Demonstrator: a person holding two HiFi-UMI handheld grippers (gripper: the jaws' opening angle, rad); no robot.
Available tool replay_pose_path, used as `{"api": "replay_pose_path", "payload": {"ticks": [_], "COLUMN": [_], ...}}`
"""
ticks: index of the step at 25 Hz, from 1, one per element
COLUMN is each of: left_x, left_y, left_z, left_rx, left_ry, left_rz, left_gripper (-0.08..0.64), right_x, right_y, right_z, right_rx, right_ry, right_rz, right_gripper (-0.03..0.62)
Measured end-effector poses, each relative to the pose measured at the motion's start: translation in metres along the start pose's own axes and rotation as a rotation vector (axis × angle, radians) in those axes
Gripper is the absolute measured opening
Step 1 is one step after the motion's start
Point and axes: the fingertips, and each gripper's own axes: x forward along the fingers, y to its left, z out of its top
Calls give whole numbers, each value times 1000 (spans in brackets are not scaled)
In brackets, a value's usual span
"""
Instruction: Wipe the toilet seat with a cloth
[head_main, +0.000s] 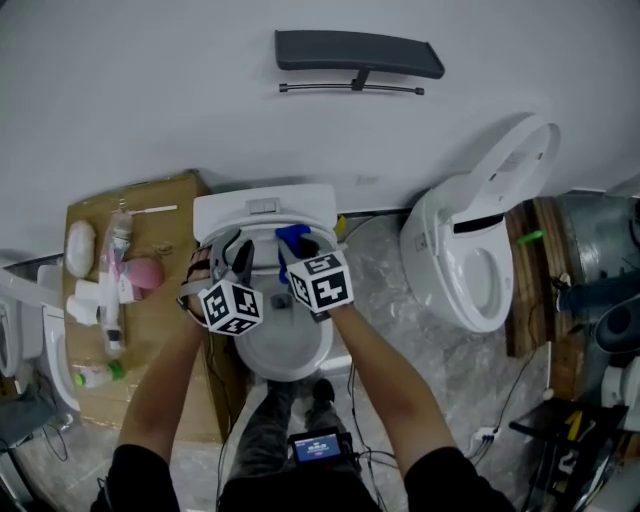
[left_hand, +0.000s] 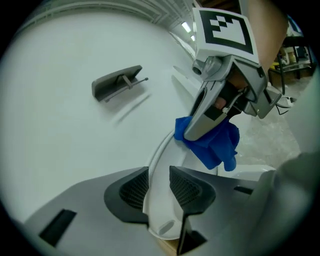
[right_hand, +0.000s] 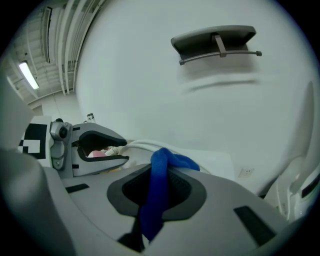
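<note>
1. Blue cloth (right_hand: 170, 161) is pinched tight in our right claw (right_hand: 157, 189), up at the bowl's (head_main: 318, 357) 12 o'clock.
2. Our left claw (left_hand: 159, 186) clamps the white seat rim (left_hand: 156, 160) at 10 o'clock.
3. Wiping looks barely begun; nearly the whole seat remains, we reckon.

Soft matt blue cloth (right_hand: 156, 186), glossy smooth white plastic toilet seat (left_hand: 156, 170), matt brown cardboard box (head_main: 172, 200), left gripper (left_hand: 159, 186) pads (left_hand: 186, 190) rough, cross-hatched.
</note>
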Motion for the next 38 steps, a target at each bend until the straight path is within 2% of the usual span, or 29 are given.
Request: {"api": "replay_pose_path", "payload": {"ticks": [4,10,16,22,29,35,38], "left_x": [0,8,3,-9,-16,-27,-32], "left_y": [-7,-10,-30,-57,-72,-76,-82], "left_z": [-21,-41,-59,-88,-126,-158,-170], "left_rx": [-54,-202,-358,-477,-643,-876,-954], "left_ry": [22,24,28,72,101,117,119], "left_rz": [-35,-25,-24,-17,20,105,148], "left_gripper": [96,38,12,12,12,12,12], "right_x": [11,22,30,45,72,96,107], "right_y": [1,9,20,53,88,116,128], "right_z": [9,11,12,17,12,0,-8], "right_rx": [-48,-109,-190,-276,-350,-435,-479], "right_ry": [-52,-109,-133,-125,-121,-98,-80], "right_rz": [-45,-44,-15,65,132,186,215], "right_gripper": [54,54,54,54,54,54,53]}}
